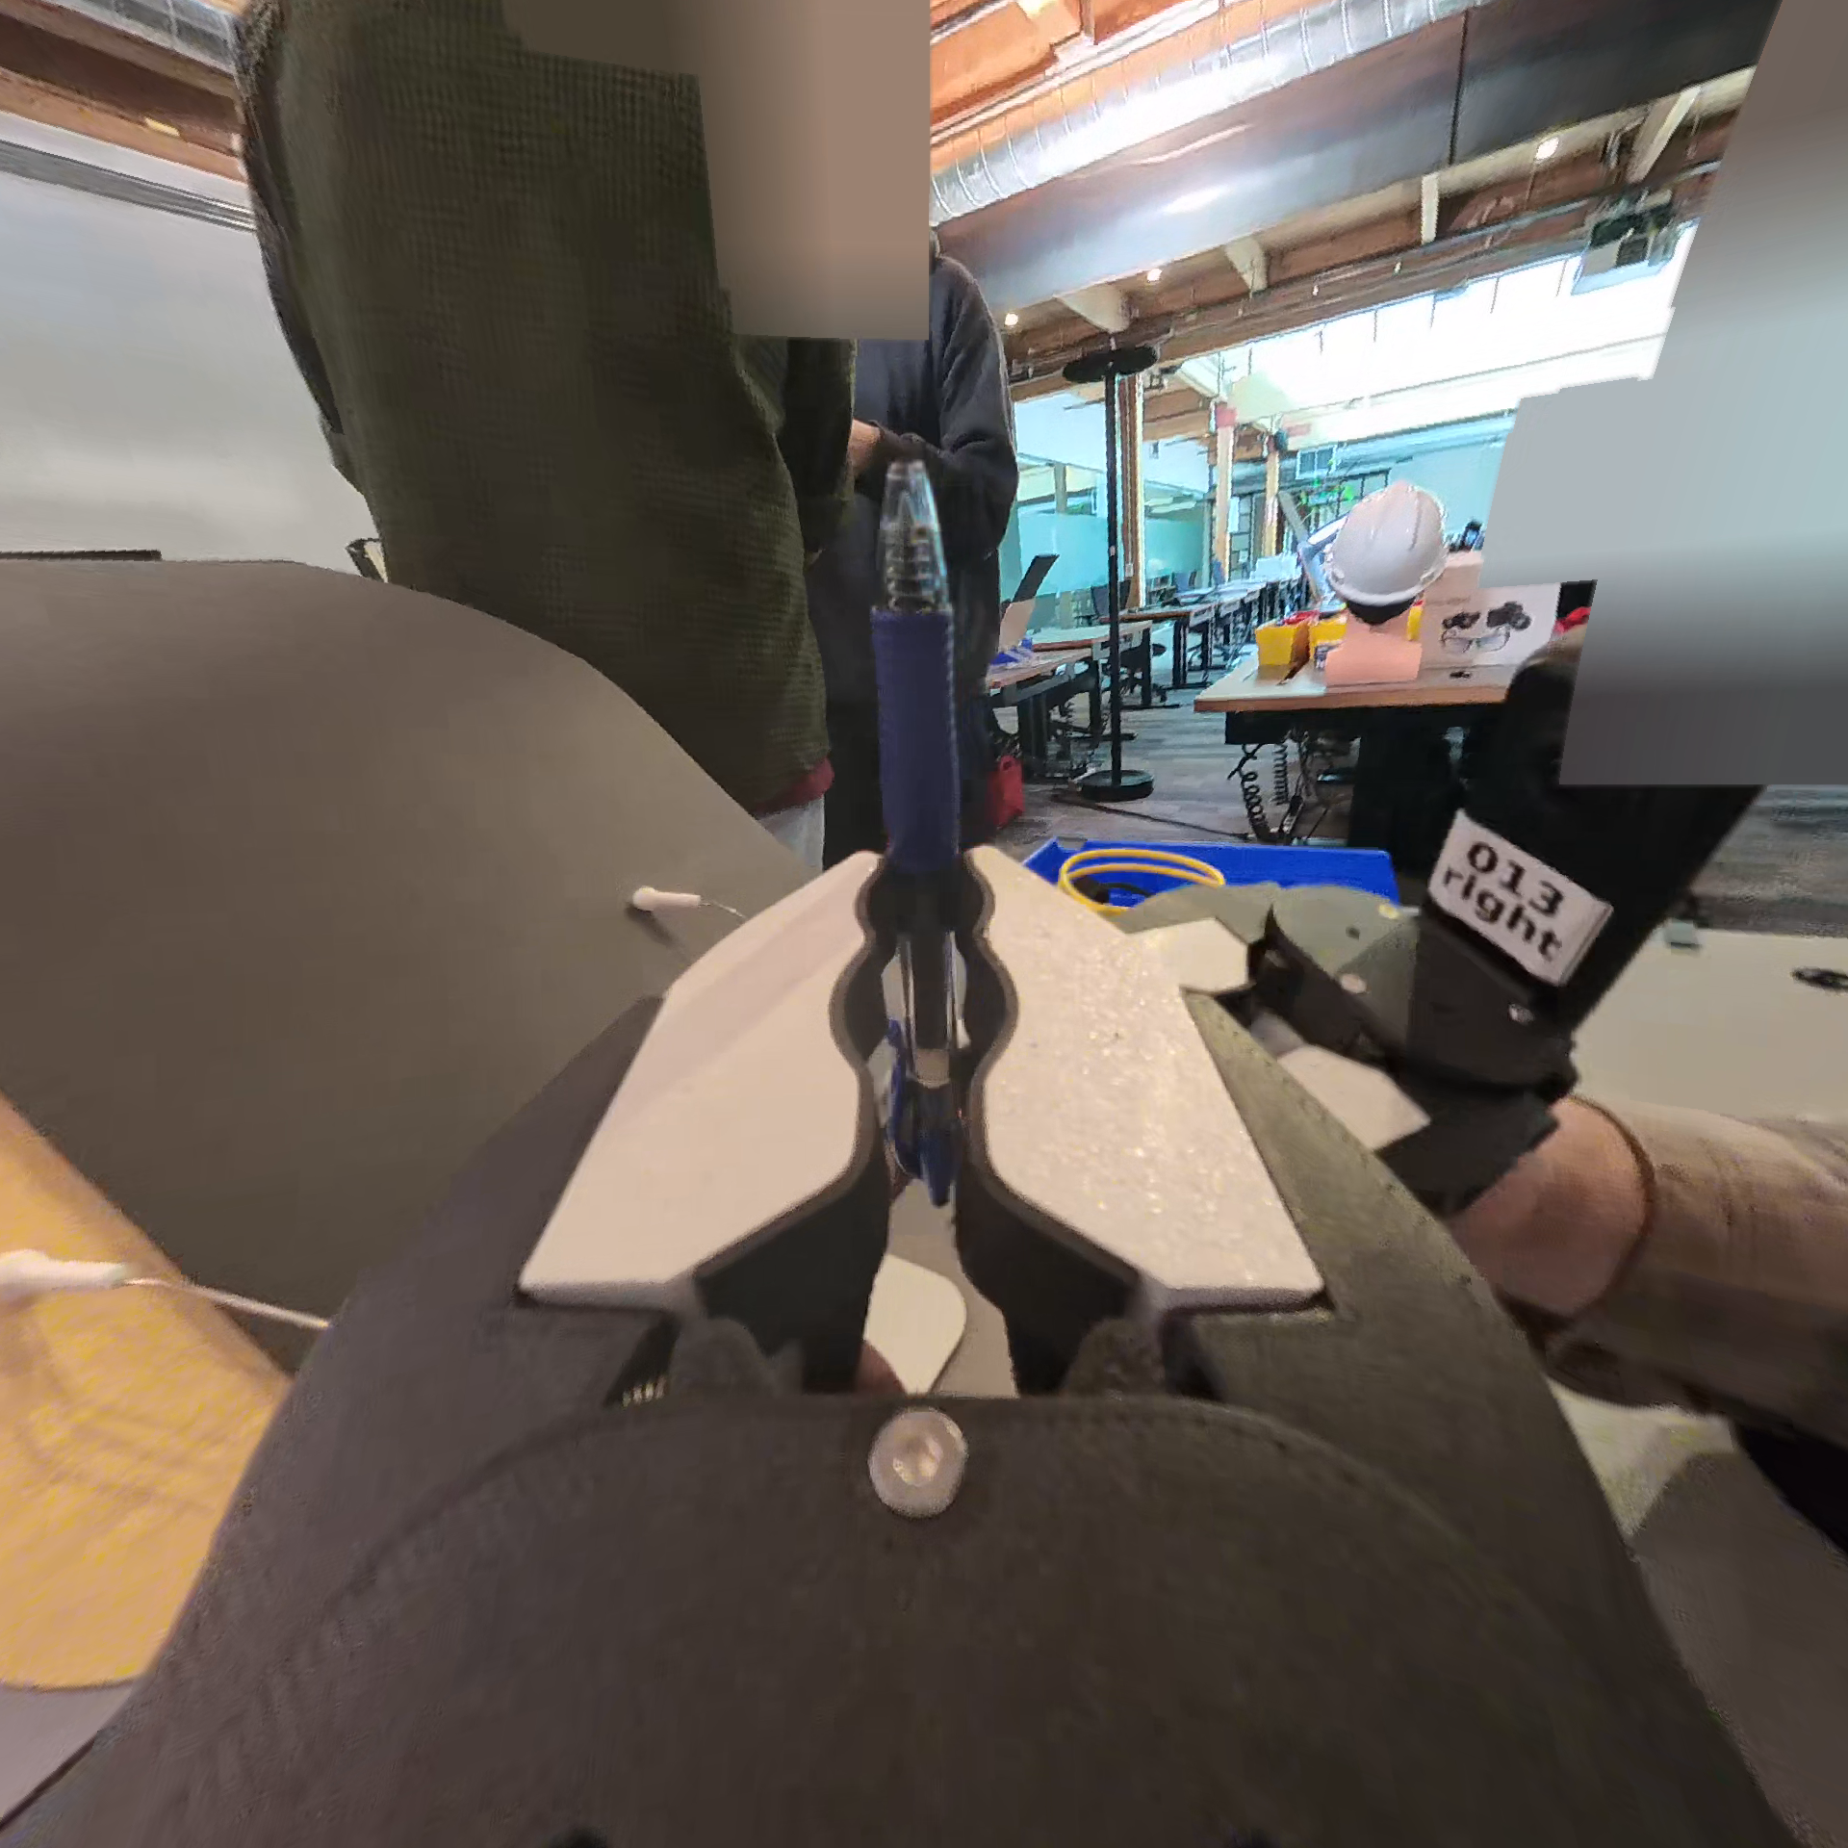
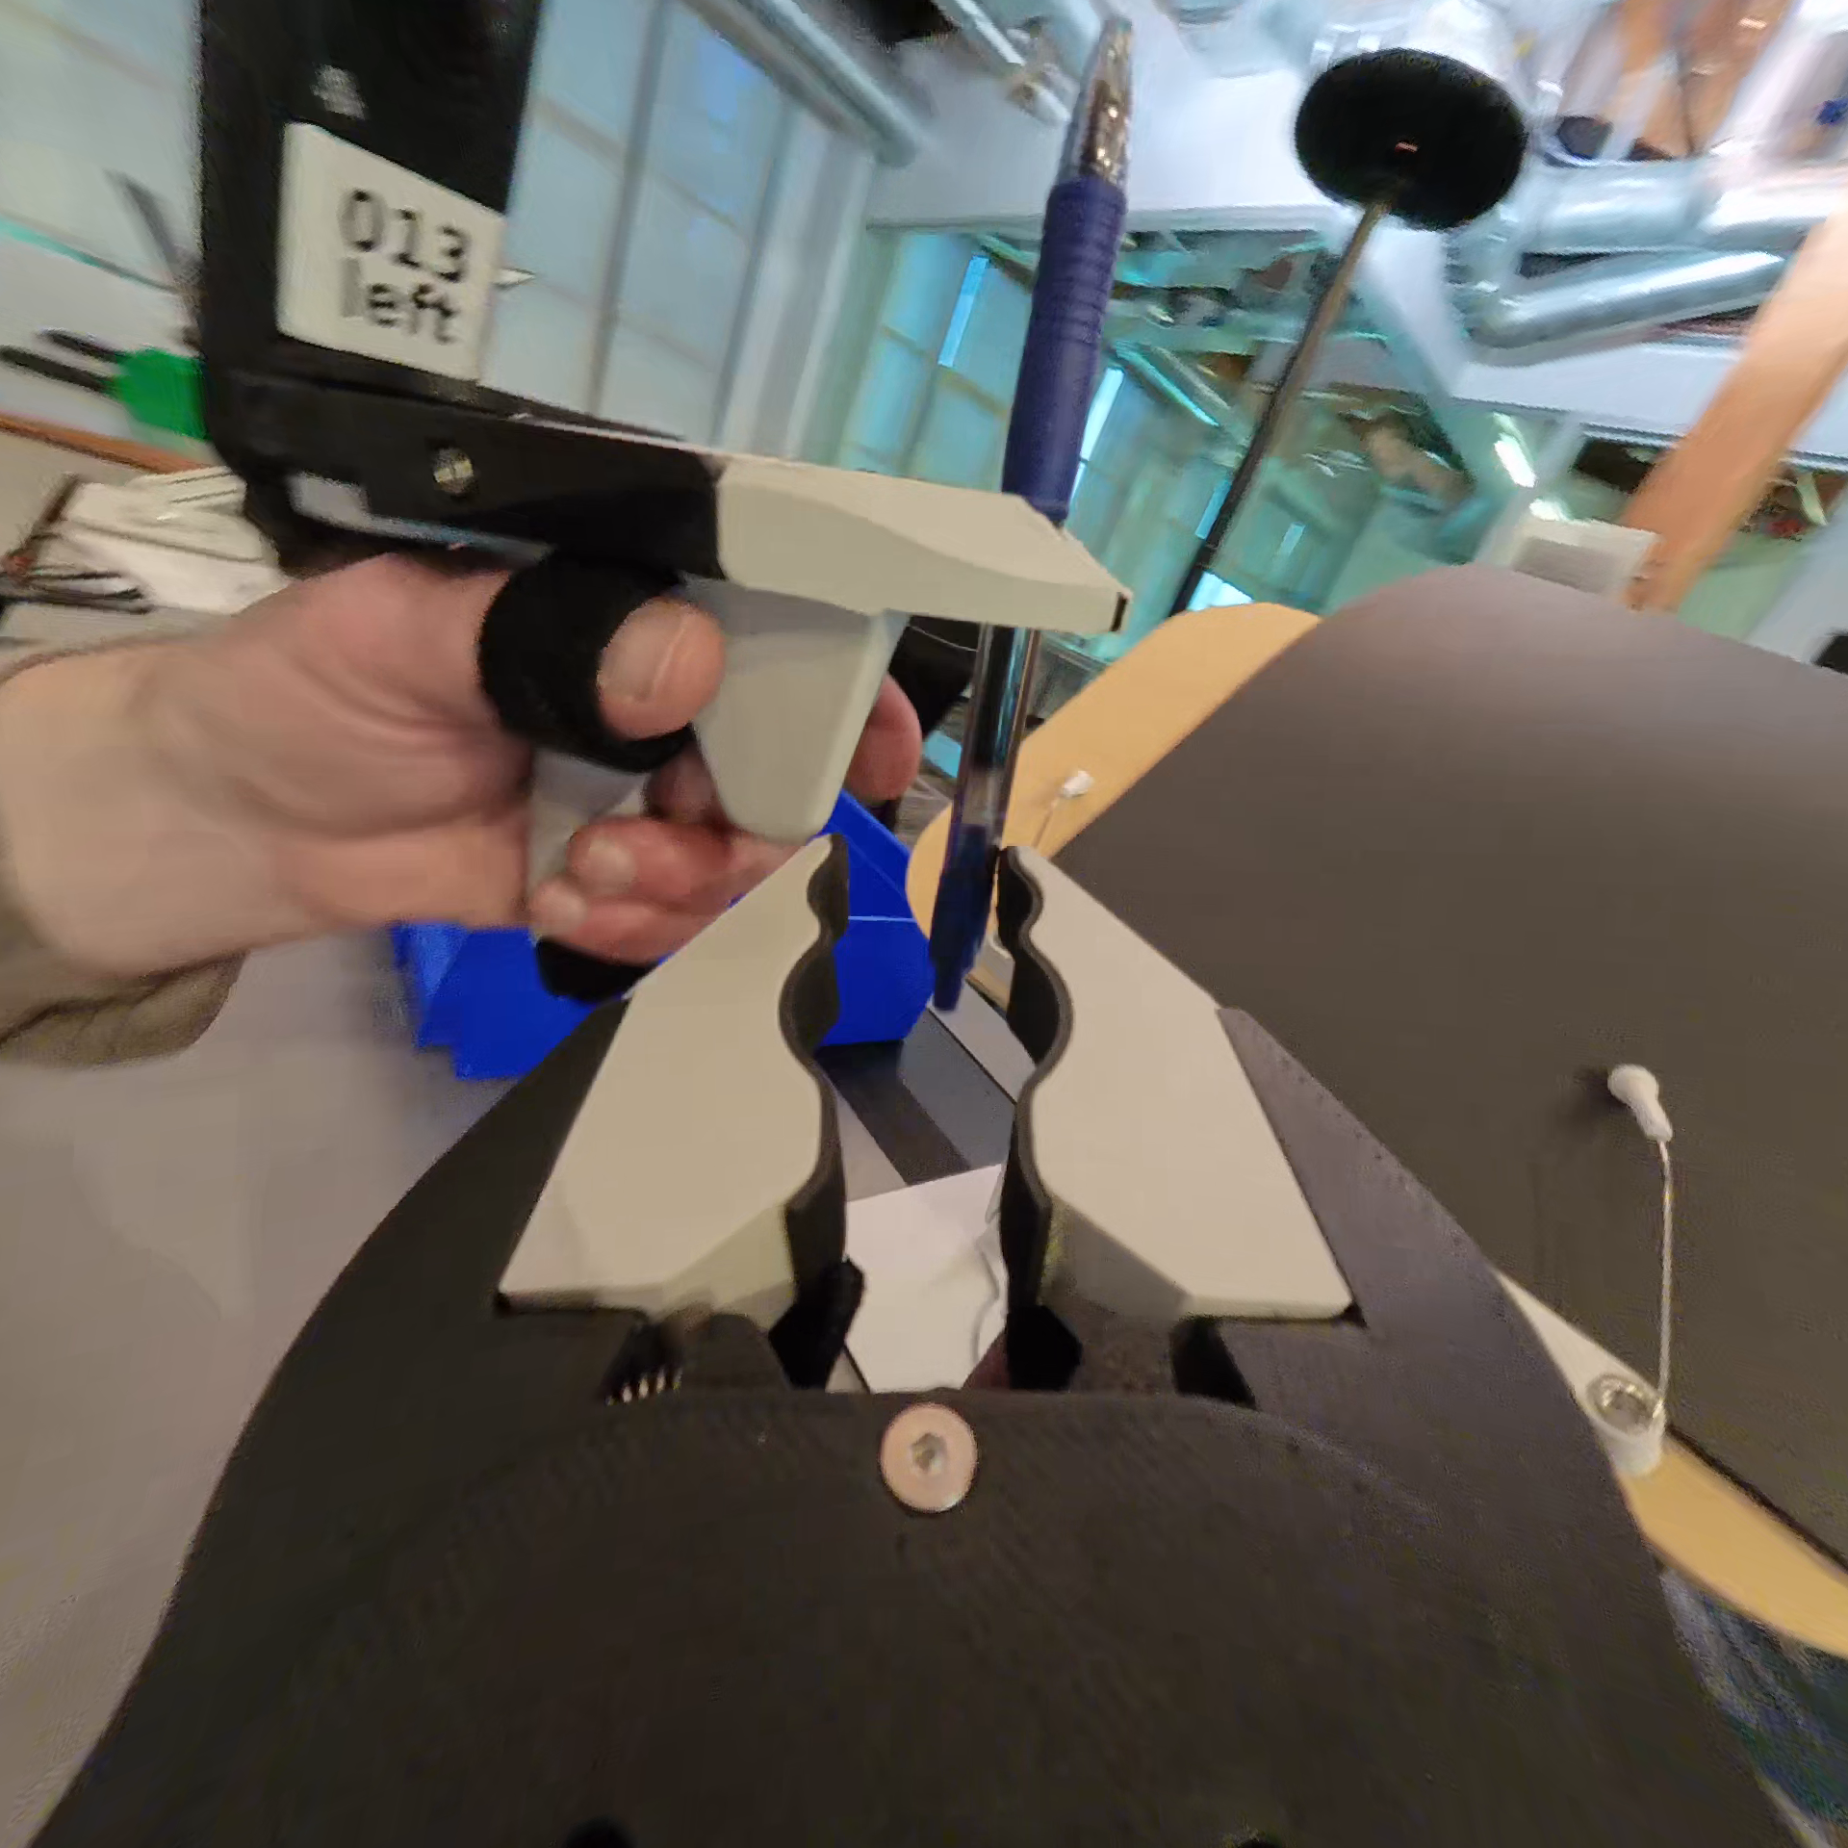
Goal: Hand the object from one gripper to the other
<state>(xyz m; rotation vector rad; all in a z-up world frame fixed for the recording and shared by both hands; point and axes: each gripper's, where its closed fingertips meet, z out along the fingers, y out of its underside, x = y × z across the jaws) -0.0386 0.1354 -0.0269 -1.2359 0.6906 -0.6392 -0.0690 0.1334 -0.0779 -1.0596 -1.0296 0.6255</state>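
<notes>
A pen (image 1: 915, 740) with a blue grip and a clear barrel stands between the fingers of my left gripper (image 1: 925, 870), which is shut on its barrel. The pen's tip end points away from the camera. In the right wrist view the pen (image 2: 1065, 330) is upright, passing through the left gripper (image 2: 1100, 600), seen from the side in a hand. My right gripper (image 2: 920, 860) is open. The pen's lower blue end hangs just inside its right fingertip (image 2: 1015, 880). The right gripper also shows at the right of the left wrist view (image 1: 1300, 960).
A blue bin (image 1: 1300, 860) with a yellow cable sits below the grippers, and also shows in the right wrist view (image 2: 480, 990). A dark curved panel (image 1: 300, 800) is to the left. People (image 1: 550, 450) stand close behind. A black pole lamp (image 2: 1400, 140) stands farther back. My right fingertips sit around 6 cm from my left ones.
</notes>
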